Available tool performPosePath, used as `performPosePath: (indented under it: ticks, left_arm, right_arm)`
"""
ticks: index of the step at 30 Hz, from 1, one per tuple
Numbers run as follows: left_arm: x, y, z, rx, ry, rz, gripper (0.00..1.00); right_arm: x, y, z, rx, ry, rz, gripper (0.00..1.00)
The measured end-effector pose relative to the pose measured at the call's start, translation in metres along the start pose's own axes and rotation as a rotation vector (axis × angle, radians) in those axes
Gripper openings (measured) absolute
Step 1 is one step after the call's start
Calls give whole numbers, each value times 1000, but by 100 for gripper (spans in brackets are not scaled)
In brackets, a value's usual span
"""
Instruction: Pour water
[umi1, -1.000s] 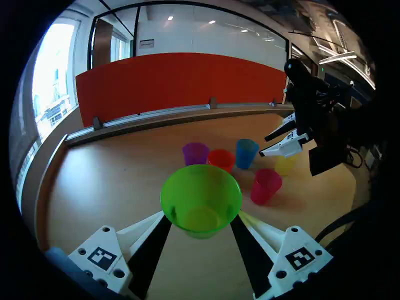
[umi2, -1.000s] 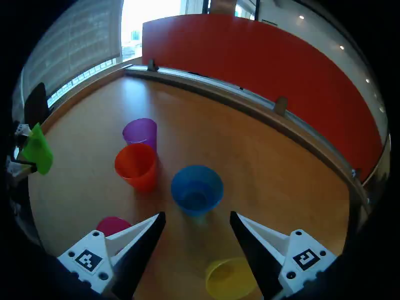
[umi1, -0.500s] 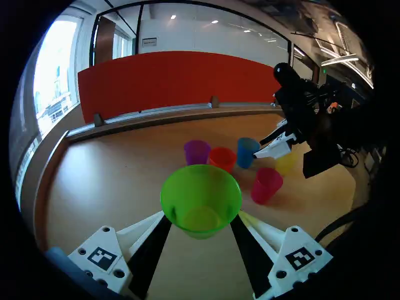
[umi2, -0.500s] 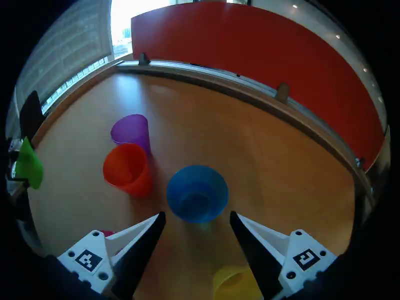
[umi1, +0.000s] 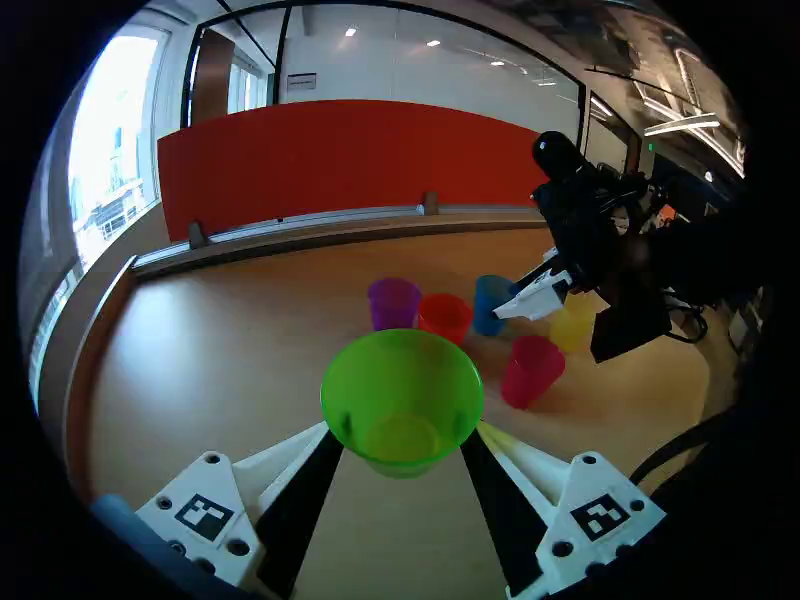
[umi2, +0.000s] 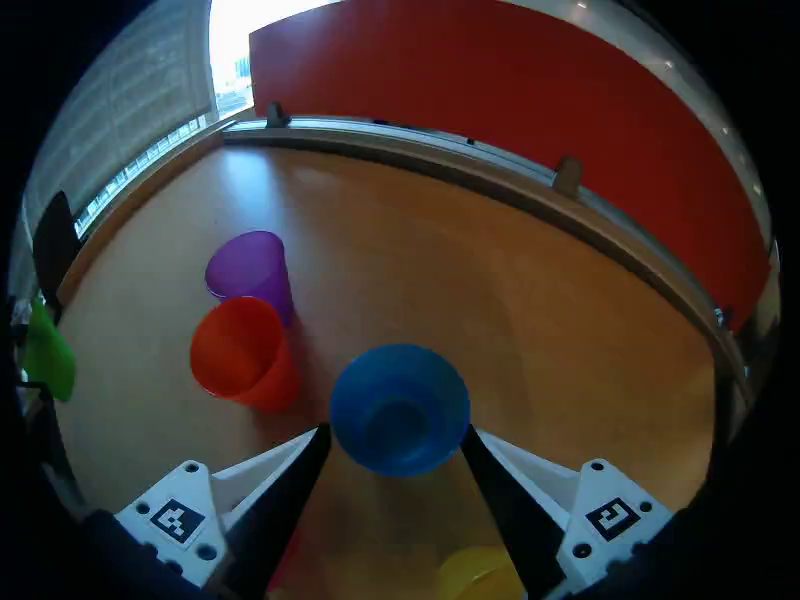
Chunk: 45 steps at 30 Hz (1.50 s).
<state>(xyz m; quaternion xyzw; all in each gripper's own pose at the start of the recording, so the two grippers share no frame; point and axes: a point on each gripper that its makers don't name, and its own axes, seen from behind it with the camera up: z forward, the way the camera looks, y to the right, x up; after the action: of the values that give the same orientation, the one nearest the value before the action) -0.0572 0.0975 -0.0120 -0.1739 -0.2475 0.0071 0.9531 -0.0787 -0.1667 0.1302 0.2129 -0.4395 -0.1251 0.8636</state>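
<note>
The blue cup (umi2: 400, 405) stands upright on the table (umi2: 500, 300) straight ahead of the right hand-held gripper (umi2: 393, 432), just between its wide-spread fingertips, so that hand is the nearer, while the left hand-held gripper (umi1: 400, 437) clamps the green cup (umi1: 402, 395) upright, well apart.

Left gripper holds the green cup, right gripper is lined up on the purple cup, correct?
No: the right gripper view shows the right gripper lined up on the blue cup; the purple cup stands farther off. The left gripper does hold the green cup.
</note>
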Motion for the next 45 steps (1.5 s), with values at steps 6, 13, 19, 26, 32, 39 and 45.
performPosePath:
  ticks: [6, 13, 19, 26, 32, 39, 45]
  left_arm:
    - [0, -1, 0, 2, 0, -8, 79]
    - [-1, -3, 1, 1, -3, -10, 79]
    - [-1, -2, 2, -2, -6, -5, 79]
    - [-1, -2, 2, -2, -8, -2, 79]
    - [-1, -3, 2, -2, -9, 0, 79]
    - [1, -4, 2, -2, -6, 4, 79]
    - [5, -3, 4, -7, 1, 14, 79]
  right_arm:
    - [2, 1, 6, -5, -1, 14, 99]
    - [2, 0, 9, -4, -4, 22, 95]
    - [3, -1, 10, -9, -1, 38, 92]
    - [7, -2, 14, -11, 8, 77, 90]
    - [9, -3, 15, -17, 25, 87, 89]
    - [10, -4, 12, -11, 51, 104, 89]
    - [19, -5, 1, -3, 107, 104, 89]
